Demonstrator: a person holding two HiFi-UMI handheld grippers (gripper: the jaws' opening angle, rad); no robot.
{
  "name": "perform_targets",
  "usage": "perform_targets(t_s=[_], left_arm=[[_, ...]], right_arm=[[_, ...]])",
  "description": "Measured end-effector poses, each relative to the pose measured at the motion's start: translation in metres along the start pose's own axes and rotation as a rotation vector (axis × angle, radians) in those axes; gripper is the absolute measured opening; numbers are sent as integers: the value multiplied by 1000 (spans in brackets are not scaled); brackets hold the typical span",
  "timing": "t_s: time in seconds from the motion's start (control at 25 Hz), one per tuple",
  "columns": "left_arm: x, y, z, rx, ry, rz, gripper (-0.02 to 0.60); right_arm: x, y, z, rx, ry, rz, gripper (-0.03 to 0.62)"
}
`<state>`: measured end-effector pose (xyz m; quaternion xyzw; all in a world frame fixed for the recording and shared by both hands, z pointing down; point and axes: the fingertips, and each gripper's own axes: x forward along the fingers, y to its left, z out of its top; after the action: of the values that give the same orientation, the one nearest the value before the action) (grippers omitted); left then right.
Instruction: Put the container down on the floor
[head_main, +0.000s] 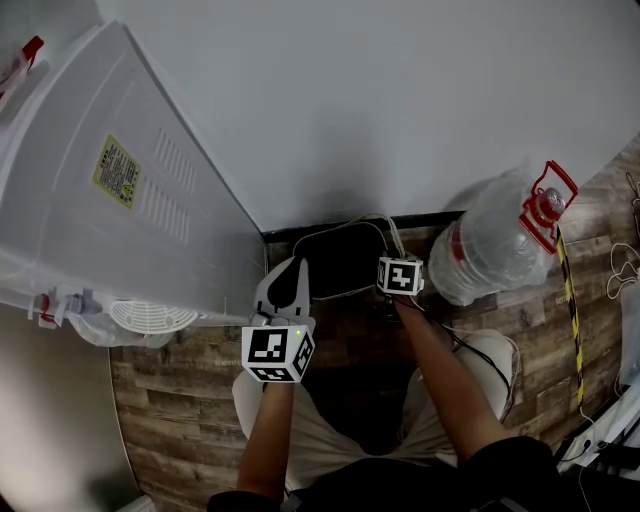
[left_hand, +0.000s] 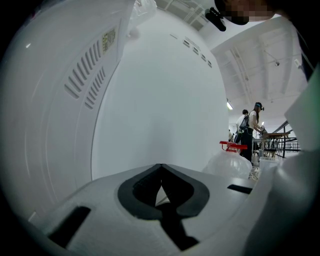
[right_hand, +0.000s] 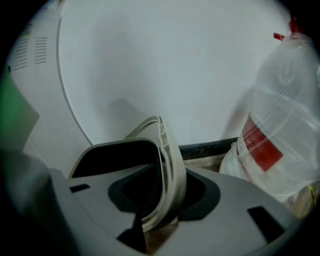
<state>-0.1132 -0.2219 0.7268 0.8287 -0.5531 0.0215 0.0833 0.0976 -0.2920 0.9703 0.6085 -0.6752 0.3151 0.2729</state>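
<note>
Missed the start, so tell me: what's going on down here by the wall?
A person works two handheld grippers. The right gripper has the pale handle of a dark container between its jaws, which stand slightly apart. The container seems set down on the wooden floor by the wall. The left gripper is shut and empty, beside the white appliance.

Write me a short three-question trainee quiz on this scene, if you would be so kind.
1. True or false: the left gripper's jaws stand wide apart.
2. What colour is the carry handle on the water jug?
3. What stands between the jaws of the right gripper? A) a cable B) the container's beige rim C) nothing
Key: 1 false; 2 red; 3 B.
</note>
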Motion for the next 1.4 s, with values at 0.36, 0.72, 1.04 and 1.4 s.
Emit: perform_targets(t_s=[0.36, 0.72, 1.04, 1.4], left_arm=[[1, 7, -2, -7, 3, 8, 17], [3, 8, -4, -12, 5, 8, 17], [5, 8, -7, -15, 10, 5, 17], [5, 10, -12, -23, 17, 11, 17]], right_arm=[[7, 0, -8, 26, 42, 18, 184], [15, -10, -22, 28, 79, -13, 210], [22, -15, -26, 19, 89, -29, 236], [26, -16, -28, 8, 90, -30, 253]])
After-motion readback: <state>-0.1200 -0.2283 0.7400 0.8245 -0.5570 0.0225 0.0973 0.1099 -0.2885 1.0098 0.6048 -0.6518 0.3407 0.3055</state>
